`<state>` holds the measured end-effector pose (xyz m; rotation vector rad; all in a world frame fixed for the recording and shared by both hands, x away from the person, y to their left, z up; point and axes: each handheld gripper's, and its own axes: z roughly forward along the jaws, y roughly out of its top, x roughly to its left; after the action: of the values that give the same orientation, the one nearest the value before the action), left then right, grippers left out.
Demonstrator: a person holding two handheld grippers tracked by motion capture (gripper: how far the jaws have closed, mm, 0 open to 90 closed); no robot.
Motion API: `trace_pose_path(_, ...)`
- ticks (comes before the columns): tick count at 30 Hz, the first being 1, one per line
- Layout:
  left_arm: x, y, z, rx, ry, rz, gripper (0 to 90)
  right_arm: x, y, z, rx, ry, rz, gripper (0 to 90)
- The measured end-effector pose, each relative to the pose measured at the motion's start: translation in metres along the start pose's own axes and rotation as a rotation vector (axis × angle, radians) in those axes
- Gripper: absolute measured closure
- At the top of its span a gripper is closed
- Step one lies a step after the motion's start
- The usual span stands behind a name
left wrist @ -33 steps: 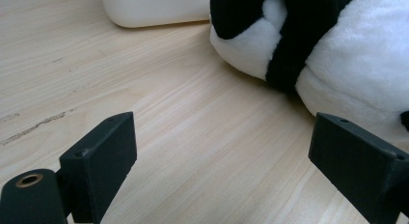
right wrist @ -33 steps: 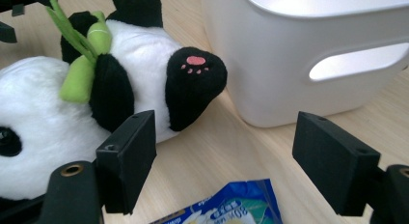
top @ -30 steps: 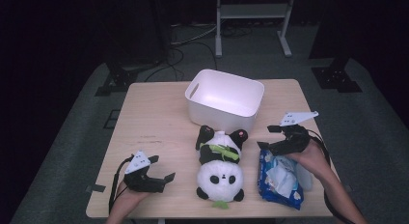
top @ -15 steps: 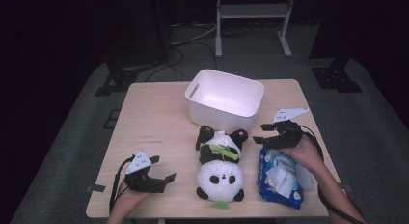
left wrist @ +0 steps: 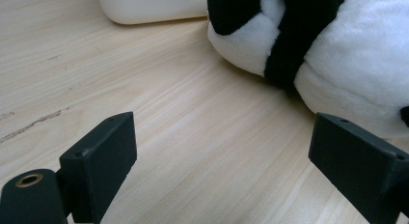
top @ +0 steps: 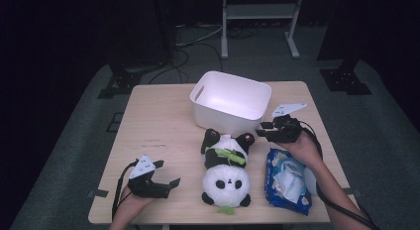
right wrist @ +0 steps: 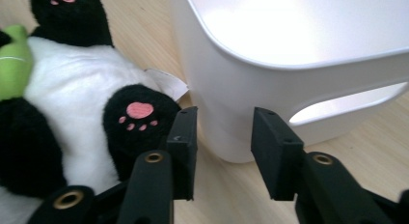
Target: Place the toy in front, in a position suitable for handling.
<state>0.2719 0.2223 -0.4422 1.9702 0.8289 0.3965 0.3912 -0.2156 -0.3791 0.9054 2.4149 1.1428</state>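
A: The right tongs (top: 264, 131) hover by the panda's (top: 225, 173) foot beside the tub (top: 231, 102); their jaws have just been narrowing, with nothing between them. The left tongs (top: 171, 184) rest open on the desk (top: 158, 126).

B: And from the left tongs?

A: Jaws wide, panda (left wrist: 337, 45) just ahead, untouched.

B: The right?

A: Half closed, paw (right wrist: 140, 113) alongside. Nothing gripped; the panda probably goes in the tub, which is empty so far.

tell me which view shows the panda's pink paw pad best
The right gripper view: the pink paw pad sits close and sharp beside the right gripper. The high view shows the whole panda with the pad as a tiny dot; the left gripper view gives just part of its plush body.
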Motion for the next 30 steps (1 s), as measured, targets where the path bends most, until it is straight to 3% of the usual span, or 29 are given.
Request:
trace_pose_path(4, 0.001, -0.001, 0.000, 0.004, 0.000, -0.004, 8.5, -0.002, 0.003, 0.006, 0.006, -0.006, 0.002, 68.2)
trace_pose_path(22, 0.001, -0.002, 0.000, 0.012, -0.002, -0.002, 8.5, -0.014, 0.010, 0.021, 0.005, -0.008, 0.029, 68.1)
trace_pose_path(30, 0.002, -0.002, 0.000, 0.010, 0.000, -0.003, 8.5, -0.018, 0.007, 0.019, -0.009, 0.019, 0.041, 66.2)
